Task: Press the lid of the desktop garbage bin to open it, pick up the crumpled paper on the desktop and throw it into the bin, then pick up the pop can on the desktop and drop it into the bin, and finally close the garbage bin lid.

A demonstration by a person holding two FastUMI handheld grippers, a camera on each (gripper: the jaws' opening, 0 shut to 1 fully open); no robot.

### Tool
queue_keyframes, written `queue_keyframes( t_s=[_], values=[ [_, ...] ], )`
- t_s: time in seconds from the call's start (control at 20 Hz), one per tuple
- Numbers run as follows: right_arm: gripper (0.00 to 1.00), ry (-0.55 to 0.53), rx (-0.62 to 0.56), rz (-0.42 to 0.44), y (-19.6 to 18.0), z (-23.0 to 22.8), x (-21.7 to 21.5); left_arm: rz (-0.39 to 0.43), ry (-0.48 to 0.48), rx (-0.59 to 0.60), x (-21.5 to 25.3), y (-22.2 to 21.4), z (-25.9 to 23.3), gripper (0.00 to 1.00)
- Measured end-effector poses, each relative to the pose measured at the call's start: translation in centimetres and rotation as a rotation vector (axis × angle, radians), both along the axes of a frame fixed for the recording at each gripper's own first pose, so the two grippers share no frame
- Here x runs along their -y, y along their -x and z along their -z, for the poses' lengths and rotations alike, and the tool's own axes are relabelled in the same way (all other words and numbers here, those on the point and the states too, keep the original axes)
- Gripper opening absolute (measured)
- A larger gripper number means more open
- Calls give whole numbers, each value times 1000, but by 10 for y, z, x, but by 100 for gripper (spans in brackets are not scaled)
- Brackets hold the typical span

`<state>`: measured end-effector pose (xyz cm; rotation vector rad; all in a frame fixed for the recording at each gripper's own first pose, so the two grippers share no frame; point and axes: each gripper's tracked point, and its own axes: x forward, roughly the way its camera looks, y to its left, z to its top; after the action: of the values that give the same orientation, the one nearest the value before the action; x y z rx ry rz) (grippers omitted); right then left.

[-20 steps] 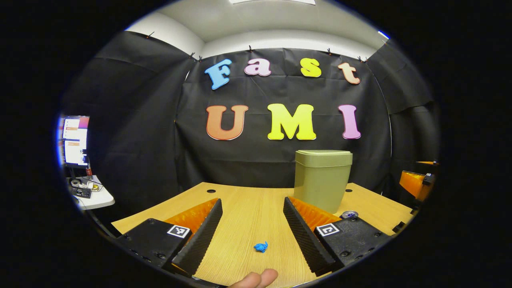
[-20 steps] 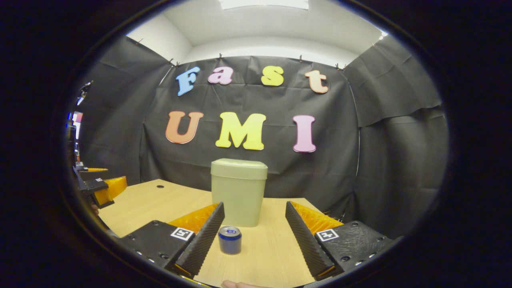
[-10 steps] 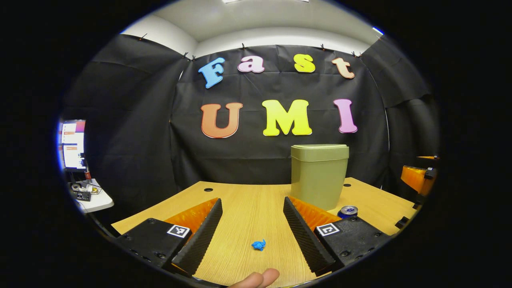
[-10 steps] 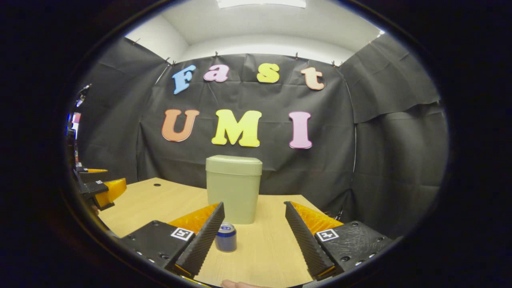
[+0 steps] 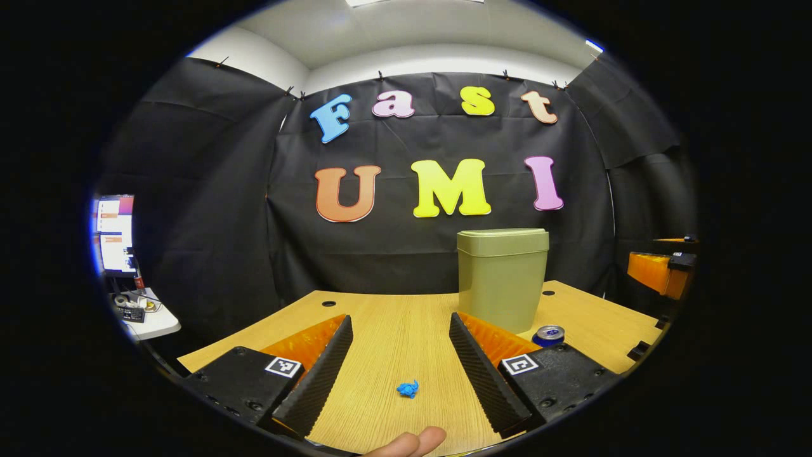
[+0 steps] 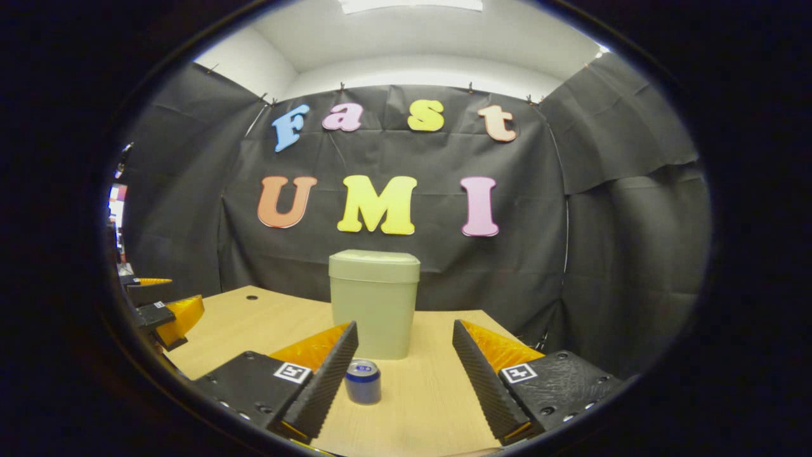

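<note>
An olive-green bin (image 5: 502, 279) (image 6: 374, 303) stands upright on the wooden desk with its lid down. In the left gripper view a small blue crumpled paper (image 5: 407, 388) lies on the desk between the spread fingers of my left gripper (image 5: 401, 327), which holds nothing. A blue pop can (image 5: 549, 335) (image 6: 363, 381) stands upright in front of the bin. My right gripper (image 6: 405, 333) is open above the desk, with the can just inside its left finger, untouched. The right gripper (image 5: 660, 273) also shows at the left gripper view's right edge, the left gripper (image 6: 162, 311) at the right gripper view's left edge.
The wooden desk (image 5: 393, 330) (image 6: 438, 393) has small round holes near its back edge. Black cloth hangs close behind the bin. A side table with a lit monitor (image 5: 115, 236) stands off to the left. A fingertip (image 5: 406, 442) shows at the bottom.
Both cameras shifted slightly: the bin and can slid a little left in the left gripper view. The far right gripper rose a bit. Both stayed open; nothing was grasped.
</note>
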<state>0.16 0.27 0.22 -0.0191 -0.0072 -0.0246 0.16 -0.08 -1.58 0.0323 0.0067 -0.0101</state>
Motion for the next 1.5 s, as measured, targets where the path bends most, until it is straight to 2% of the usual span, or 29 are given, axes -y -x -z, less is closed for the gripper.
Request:
queue_keyframes(
  t_s=[0.05, 0.15, 0.3, 0.4, 0.45, 0.7, 0.85, 1.05, 1.2, 1.5],
  values=[
    [89, 2, 2, -3, -2, -4, -2, 6, 7, -2, 1, -1, 0, 99],
    [74, -1, -5, -7, -6, -12, -7, 13, 10, -12, 3, -1, 3, 98],
    [39, -15, -15, -6, -13, -23, -14, 15, 13, -23, 3, -3, 6, 99],
    [7, -28, -20, 5, -22, -31, -9, 11, 19, -31, 1, -3, 11, 99],
    [1, -31, -26, 0, -26, -34, -15, 10, 22, -34, -1, -4, 11, 99],
    [0, -3, -6, -49, -53, -80, -35, 4, 28, -50, -5, -6, 14, 99],
    [0, -36, -6, -54, -87, -100, -38, 2, 25, -53, -5, -7, 16, 99],
    [0, -27, -43, -50, -139, -123, -44, -3, 25, -61, -8, -9, 18, 99],
    [0, -73, -142, -89, -186, -114, -58, -8, 20, -62, -14, -10, 19, 99],
    [0, -45, -275, -75, -262, -80, -66, -30, 36, -83, -28, -15, 23, 99]
  ],
)
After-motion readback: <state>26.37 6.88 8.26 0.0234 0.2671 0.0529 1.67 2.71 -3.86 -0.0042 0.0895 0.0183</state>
